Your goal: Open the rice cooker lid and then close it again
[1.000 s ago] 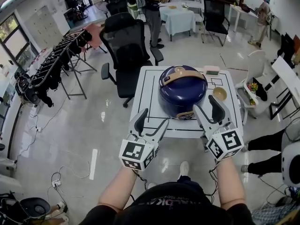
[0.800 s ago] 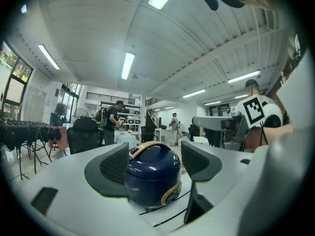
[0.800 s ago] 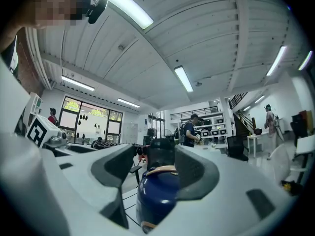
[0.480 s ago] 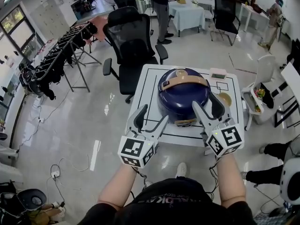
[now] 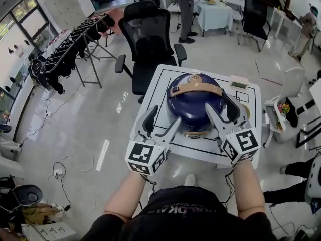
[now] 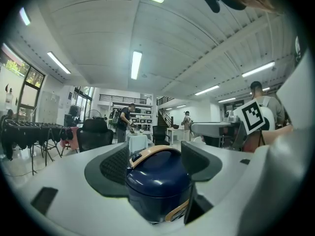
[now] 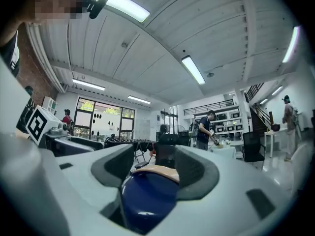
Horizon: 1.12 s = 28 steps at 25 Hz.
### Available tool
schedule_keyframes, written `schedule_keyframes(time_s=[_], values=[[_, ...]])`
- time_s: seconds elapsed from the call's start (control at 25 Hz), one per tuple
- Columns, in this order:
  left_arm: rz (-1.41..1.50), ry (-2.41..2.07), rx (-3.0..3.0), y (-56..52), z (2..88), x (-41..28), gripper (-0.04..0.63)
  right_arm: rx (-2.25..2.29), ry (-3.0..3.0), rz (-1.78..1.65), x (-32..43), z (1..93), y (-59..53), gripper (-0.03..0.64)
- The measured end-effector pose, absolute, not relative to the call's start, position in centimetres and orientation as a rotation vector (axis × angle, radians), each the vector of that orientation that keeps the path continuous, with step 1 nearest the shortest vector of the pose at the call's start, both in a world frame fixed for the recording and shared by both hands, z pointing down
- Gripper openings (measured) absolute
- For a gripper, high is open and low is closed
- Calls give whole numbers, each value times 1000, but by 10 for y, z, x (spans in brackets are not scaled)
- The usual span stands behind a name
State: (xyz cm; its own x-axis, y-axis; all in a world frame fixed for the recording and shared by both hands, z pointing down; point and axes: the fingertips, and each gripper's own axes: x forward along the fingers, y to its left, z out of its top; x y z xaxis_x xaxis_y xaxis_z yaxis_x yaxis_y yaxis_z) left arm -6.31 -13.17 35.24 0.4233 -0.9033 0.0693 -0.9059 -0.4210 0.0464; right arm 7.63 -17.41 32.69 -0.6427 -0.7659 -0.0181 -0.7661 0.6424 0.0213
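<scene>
**Head view:** Since half a second ago both grippers have moved in on the cooker [image 5: 194,103]. It sits on the white table [image 5: 161,82] with its lid shut, as before. The left gripper [image 5: 164,119] has its jaws spread, tips by the cooker's front left. The right gripper [image 5: 219,107] is also spread and now overlaps the cooker's right flank, where earlier it hung nearer the front edge. The cooker is a round, glossy navy dome. A matte tan handle [image 5: 195,89] arches across the top, and there is a tan latch at the front. The table is marked with thin black lines. A black mesh chair [image 5: 149,40] stands behind it.

**Left gripper view:** The jaws are apart and grip nothing. The shiny blue cooker shows in the gap, with its tan band curving over the top. The dark pads [image 6: 114,165] have a fine ribbed texture set in smooth grey plastic. Whether they touch the cooker cannot be told.

**Right gripper view:** The jaws are apart, holding nothing. The blue dome and tan handle fill the space between the smooth dark pads [image 7: 196,173].
</scene>
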Motion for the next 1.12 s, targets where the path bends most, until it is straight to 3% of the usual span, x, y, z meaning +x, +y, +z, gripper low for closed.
schedule_keyframes(time_s=[0.52,1.12], values=[[79,-1718,2506,-152,357,-40,320,-1191,2920,7,88,340,-201,249],[99,-1603,2547,-190,367,-60,319,-1315,2994,108,57,366,-229,249]])
